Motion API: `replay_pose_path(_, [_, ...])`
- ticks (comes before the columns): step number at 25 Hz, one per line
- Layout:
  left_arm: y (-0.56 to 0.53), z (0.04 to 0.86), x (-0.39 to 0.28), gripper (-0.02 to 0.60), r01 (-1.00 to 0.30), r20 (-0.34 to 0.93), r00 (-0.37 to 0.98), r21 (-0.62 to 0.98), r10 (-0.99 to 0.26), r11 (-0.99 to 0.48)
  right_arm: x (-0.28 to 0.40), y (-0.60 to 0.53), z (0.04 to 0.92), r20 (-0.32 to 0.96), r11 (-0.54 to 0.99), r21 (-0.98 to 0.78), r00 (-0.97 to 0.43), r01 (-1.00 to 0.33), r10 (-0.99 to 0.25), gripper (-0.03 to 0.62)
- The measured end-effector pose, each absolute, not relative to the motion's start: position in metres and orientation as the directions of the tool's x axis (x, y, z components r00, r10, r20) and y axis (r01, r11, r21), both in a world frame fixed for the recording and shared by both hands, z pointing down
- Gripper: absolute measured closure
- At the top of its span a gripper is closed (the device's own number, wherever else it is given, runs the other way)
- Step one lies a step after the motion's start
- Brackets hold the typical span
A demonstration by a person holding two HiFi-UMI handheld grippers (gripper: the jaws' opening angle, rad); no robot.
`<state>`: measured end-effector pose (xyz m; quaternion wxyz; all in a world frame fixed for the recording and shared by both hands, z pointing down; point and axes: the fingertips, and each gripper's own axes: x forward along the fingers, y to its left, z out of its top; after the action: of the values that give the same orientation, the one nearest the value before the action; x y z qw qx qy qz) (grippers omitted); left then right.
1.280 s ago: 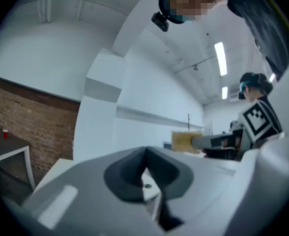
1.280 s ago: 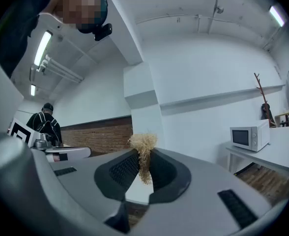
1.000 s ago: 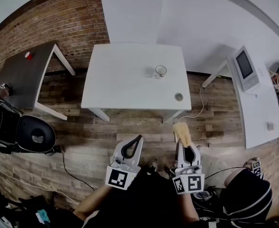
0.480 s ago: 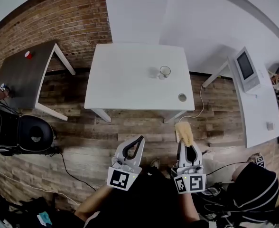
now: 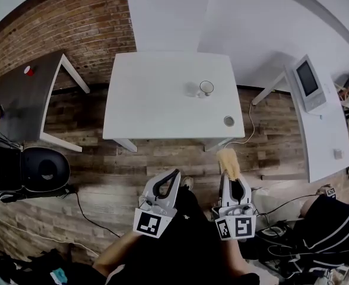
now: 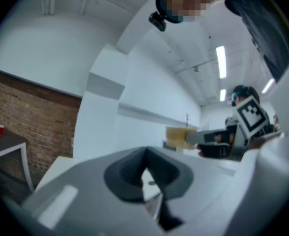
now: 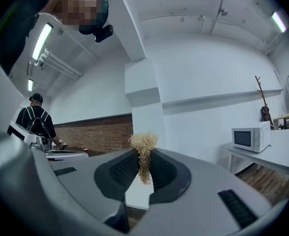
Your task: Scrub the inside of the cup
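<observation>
A small white cup [image 5: 205, 88] stands on the white table [image 5: 156, 100], right of its middle, far ahead of both grippers. My right gripper [image 5: 229, 177] is shut on a straw-coloured scrubber [image 5: 228, 162], whose fibres [image 7: 144, 151] stick up between the jaws in the right gripper view. My left gripper [image 5: 172, 174] is shut with nothing between its jaws. Both grippers hang over the wooden floor, short of the table's near edge. In the left gripper view the scrubber [image 6: 176, 135] shows to the right.
A small round object [image 5: 229, 121] lies near the table's near right corner. A grey table [image 5: 20, 100] with a red cup [image 5: 28, 70] stands at the left. A side table with a microwave [image 5: 308, 82] is at the right. A black chair [image 5: 38, 168] sits at the lower left.
The view has shifted slightly; the table and cup sit a little differently in frame. Both grippers keep their places and states.
</observation>
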<state>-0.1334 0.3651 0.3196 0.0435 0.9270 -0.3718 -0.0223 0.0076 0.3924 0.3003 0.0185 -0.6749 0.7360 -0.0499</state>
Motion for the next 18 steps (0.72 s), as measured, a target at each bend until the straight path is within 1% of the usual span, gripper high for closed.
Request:
replay_pose_path(3, [0.343, 0.32, -0.121, 0.577, -0.695, -0.011, 0.716, 0.09, -0.698, -0.714, 0.022, 0.367, 0.305, 0.042, 0.095, -0.087, -0.099, -0.992, -0.994, 0.551])
replay_pose_path(7, [0.305, 0.318, -0.088, 0.577, -0.712, 0.004, 0.701, 0.064, -0.714, -0.699, 0.058, 0.326, 0.306, 0.041, 0.115, -0.102, -0.12, -0.988, -0.992, 0.551])
replay_pose_path(10, [0.287, 0.322, -0.079, 0.577, -0.729, 0.016, 0.684, 0.069, -0.729, -0.681, 0.063, 0.307, 0.306, 0.038, 0.148, -0.097, -0.152, -0.984, -0.988, 0.551])
replay_pose_path(14, [0.268, 0.323, -0.047, 0.577, -0.706, 0.002, 0.705, 0.098, -0.71, -0.701, 0.086, 0.28, 0.304, 0.034, 0.179, -0.1, -0.183, -0.979, -0.982, 0.551])
replay_pose_path(18, [0.254, 0.324, -0.029, 0.577, -0.706, 0.011, 0.706, 0.08, -0.708, -0.703, 0.1, 0.262, 0.308, 0.038, 0.194, -0.1, -0.199, -0.976, -0.979, 0.551])
